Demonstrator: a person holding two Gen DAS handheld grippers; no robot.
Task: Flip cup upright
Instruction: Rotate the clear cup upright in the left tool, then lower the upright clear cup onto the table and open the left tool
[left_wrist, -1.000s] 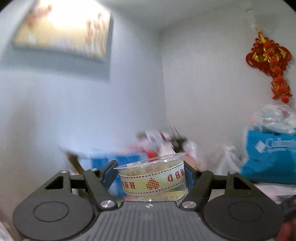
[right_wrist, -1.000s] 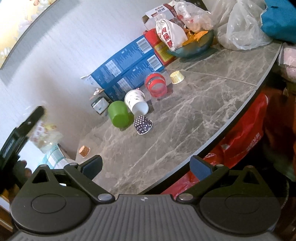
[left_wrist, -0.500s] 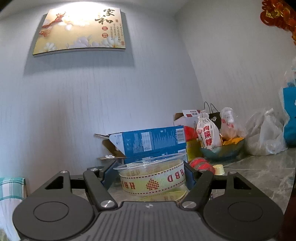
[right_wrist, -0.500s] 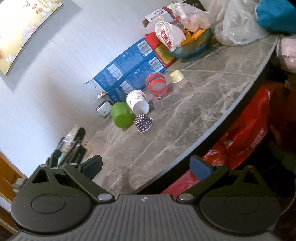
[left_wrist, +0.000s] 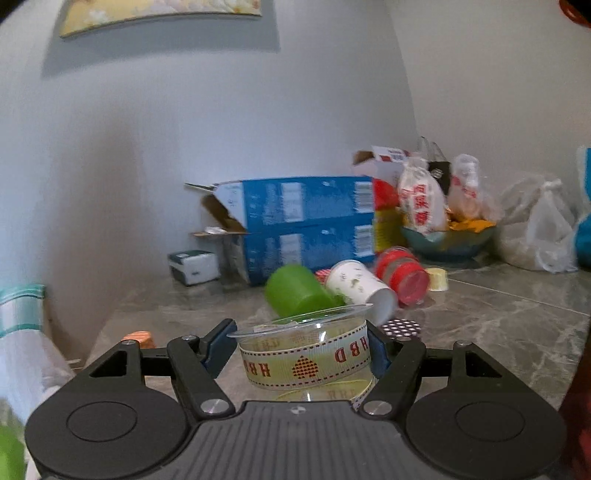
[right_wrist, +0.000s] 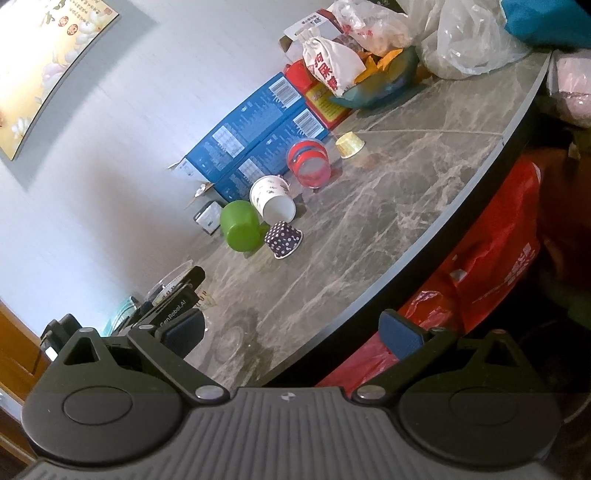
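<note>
My left gripper (left_wrist: 301, 347) is shut on a clear plastic cup (left_wrist: 304, 354) with a cream "HBD" ribbon band. The cup is mouth-up, slightly tilted, just above the grey marble table (left_wrist: 498, 325). The left gripper with the cup also shows at the left of the right wrist view (right_wrist: 177, 291). My right gripper (right_wrist: 293, 332) is open and empty, over the table's front edge. Lying on their sides further back are a green cup (right_wrist: 240, 225), a white paper cup (right_wrist: 273, 201), a dotted paper cup (right_wrist: 284, 240) and a red cup (right_wrist: 308, 162).
Blue cartons (right_wrist: 255, 144) stand against the wall behind the cups. A small yellow cup (right_wrist: 350, 144), a bowl with snack bags (right_wrist: 373, 85) and plastic bags (right_wrist: 469, 40) fill the back right. A red bag (right_wrist: 480, 266) hangs below the table edge. A small box (left_wrist: 194, 266) sits back left.
The left gripper has swung down toward the table with the cup still held, so the tabletop and fallen cups now fill its view. The right gripper stayed open, nearly still.
</note>
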